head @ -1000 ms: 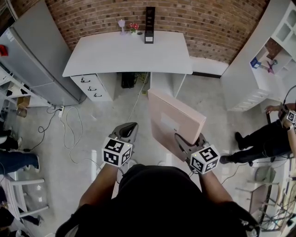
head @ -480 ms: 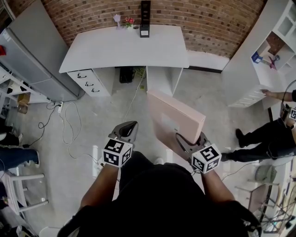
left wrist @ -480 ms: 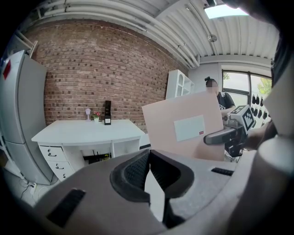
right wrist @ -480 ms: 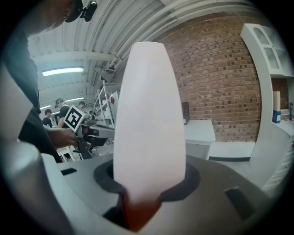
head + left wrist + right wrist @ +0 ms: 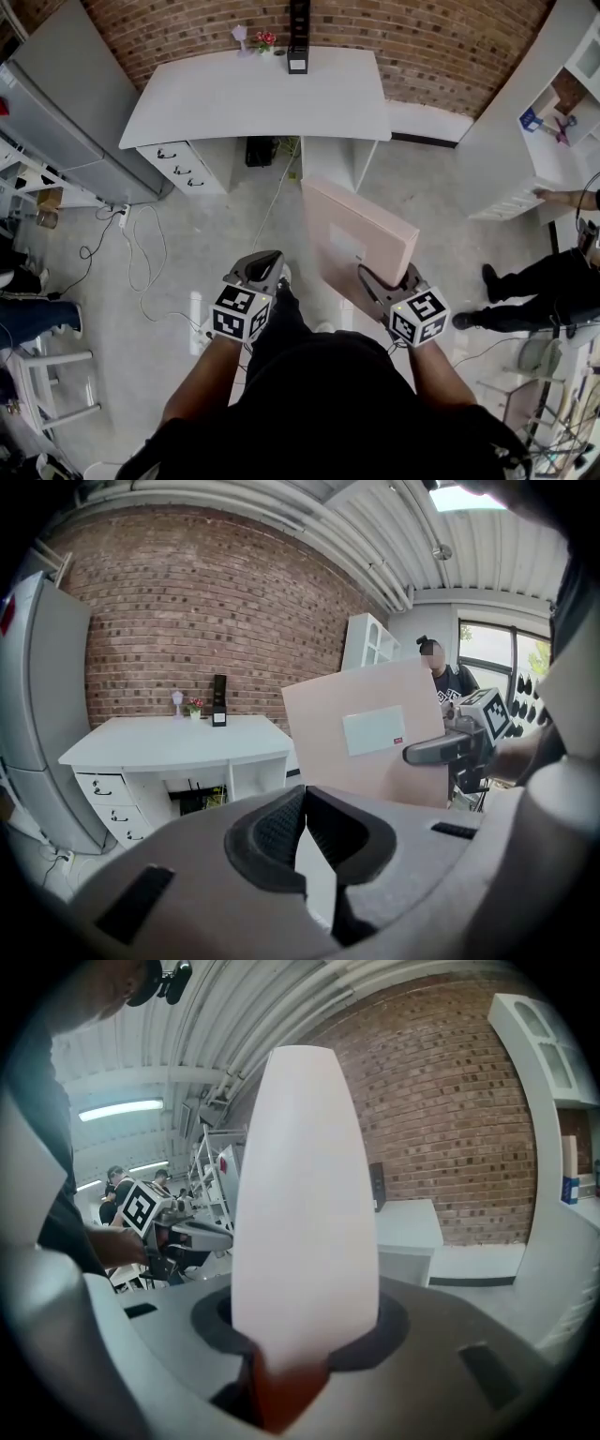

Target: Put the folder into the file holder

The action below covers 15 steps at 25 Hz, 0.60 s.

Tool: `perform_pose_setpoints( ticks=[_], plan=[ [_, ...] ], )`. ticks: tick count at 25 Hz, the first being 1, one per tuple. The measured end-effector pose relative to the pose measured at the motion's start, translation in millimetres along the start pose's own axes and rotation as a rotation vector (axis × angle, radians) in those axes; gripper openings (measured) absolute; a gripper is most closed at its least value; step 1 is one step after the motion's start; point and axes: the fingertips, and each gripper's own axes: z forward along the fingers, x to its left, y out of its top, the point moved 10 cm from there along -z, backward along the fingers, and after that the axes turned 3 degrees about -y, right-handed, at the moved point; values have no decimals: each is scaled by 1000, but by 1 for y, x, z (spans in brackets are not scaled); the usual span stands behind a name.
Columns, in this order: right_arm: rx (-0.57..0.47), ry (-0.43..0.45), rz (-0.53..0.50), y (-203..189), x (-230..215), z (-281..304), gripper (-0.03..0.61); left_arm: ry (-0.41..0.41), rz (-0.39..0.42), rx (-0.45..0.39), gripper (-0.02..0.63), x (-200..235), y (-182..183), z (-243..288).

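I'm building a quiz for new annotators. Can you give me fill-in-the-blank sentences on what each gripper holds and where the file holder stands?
1. The right gripper is shut on the ____ folder.
2. The left gripper is shut and holds ____.
3. The black file holder stands on the white desk against the ____ wall.

Missing words: pink; nothing; brick.

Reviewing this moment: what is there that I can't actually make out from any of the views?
The file holder: the head view's top edge cuts it off, and in the left gripper view it is too small to tell whether it is empty.
The label on the folder: its print is too small to read in the left gripper view.
The white desk: in the right gripper view the folder fills the centre and hides part of it.
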Motion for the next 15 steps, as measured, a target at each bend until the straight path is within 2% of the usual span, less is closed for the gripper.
perform_pose_setpoints(
  ticks=[8, 15],
  plan=[
    [33, -17, 2, 35, -23, 72, 176, -8, -23, -1, 5, 76, 25, 36],
    [16, -41, -33, 96, -37, 150, 176, -6, -11, -65, 5, 169, 83, 63]
  ],
)
